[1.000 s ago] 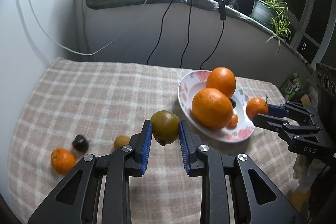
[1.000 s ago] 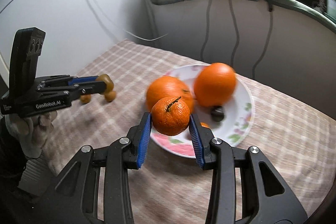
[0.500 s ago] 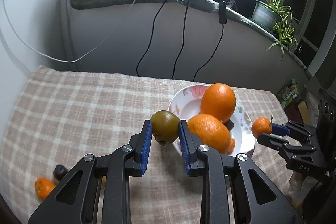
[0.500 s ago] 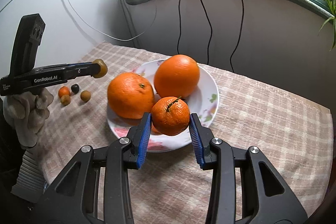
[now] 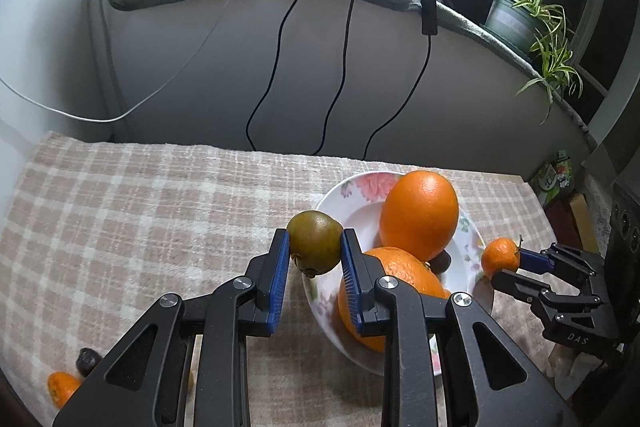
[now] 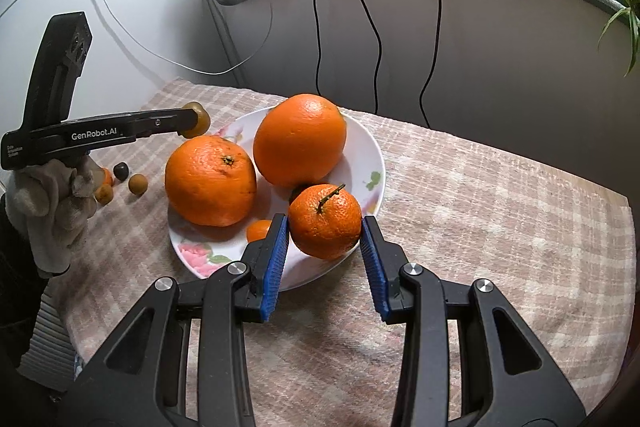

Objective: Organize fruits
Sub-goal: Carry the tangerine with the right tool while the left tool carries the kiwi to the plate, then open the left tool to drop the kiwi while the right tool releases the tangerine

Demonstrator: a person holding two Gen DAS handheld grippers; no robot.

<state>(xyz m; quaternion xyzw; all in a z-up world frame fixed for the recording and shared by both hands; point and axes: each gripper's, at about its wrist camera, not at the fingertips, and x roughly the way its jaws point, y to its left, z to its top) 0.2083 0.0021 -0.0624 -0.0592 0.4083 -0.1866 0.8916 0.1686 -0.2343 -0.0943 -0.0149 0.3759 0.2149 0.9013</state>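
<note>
My left gripper (image 5: 314, 251) is shut on a green-brown fruit (image 5: 314, 247) and holds it over the near-left rim of the floral plate (image 5: 352, 187). It also shows in the right wrist view (image 6: 196, 119). My right gripper (image 6: 324, 227) is shut on a stemmed mandarin (image 6: 325, 221) over the plate's right rim (image 6: 376, 163); it also shows in the left wrist view (image 5: 500, 259). Two large oranges (image 6: 211, 181) (image 6: 300, 141), a small orange fruit (image 6: 259, 230) and a dark fruit lie on the plate.
On the checked tablecloth (image 5: 140, 219) left of the plate lie a small mandarin (image 5: 62, 387), a dark fruit (image 6: 121, 170) and small brown fruits (image 6: 138, 183). Cables hang down the wall behind. A potted plant (image 5: 532, 15) stands on the ledge.
Both grippers have moved in toward the plate with their fruits. The left one now holds the green-brown fruit over the plate's rim; the mandarin sits lower over the plate.
</note>
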